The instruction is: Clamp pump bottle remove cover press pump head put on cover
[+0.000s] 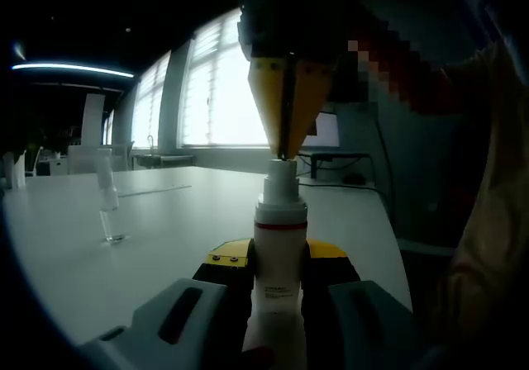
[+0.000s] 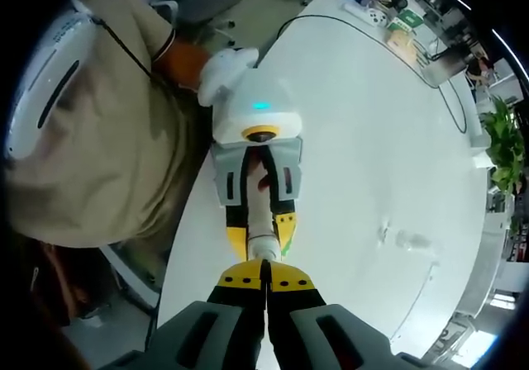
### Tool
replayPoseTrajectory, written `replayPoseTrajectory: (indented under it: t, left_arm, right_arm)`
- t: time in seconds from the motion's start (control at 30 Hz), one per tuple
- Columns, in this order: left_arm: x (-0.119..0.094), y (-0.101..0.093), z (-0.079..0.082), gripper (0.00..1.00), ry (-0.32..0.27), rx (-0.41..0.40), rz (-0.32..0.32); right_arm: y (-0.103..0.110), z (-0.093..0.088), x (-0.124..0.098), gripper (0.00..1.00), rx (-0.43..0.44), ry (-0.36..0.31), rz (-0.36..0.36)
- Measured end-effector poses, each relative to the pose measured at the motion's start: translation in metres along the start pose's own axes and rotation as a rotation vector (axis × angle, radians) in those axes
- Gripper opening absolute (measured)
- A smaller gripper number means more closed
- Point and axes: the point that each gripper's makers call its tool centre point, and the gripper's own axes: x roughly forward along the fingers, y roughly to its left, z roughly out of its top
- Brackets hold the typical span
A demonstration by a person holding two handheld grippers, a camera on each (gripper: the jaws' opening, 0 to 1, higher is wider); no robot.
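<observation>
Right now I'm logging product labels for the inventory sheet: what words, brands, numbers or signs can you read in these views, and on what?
Nothing can be quoted.
Pump bottle, clamped in the left gripper: small dark print under its red band, too blurred to read.
Boxes and packets at the table's far end in the right gripper view: too small to read.

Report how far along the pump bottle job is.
Done: the left gripper clamps the pump bottle upright, and the clear cover stands apart on the white table. In hand: the right gripper, jaws together, sits on the pump head, seemingly pressing. Left: putting the cover back on.
</observation>
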Motion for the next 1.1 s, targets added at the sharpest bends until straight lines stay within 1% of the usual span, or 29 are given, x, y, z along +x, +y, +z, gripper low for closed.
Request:
replayPoseTrajectory:
  t: [0.37, 0.9, 1.03, 1.1]
  left_arm:
    - [0.0003, -0.0004, 0.0001, 0.13, 0.000, 0.000, 0.000]
    - [0.0006, -0.0006, 0.0002, 0.13, 0.001, 0.000, 0.000]
    - [0.0004, -0.0003, 0.0002, 0.13, 0.000, 0.000, 0.000]
    - [0.0003, -0.0004, 0.0001, 0.13, 0.000, 0.000, 0.000]
  right_arm:
    - [0.0017, -0.0015, 0.0041, 0.00, 0.012, 0.003, 0.007]
    - [0.0049, 0.0001, 0.0035, 0.00, -0.007, -0.002, 0.003]
    - [0.0024, -0.0007, -0.0015, 0.00, -0.011, -0.016, -0.006]
    - [0.0008, -0.0012, -0.0029, 0.00, -0.001, -0.037, -0.006]
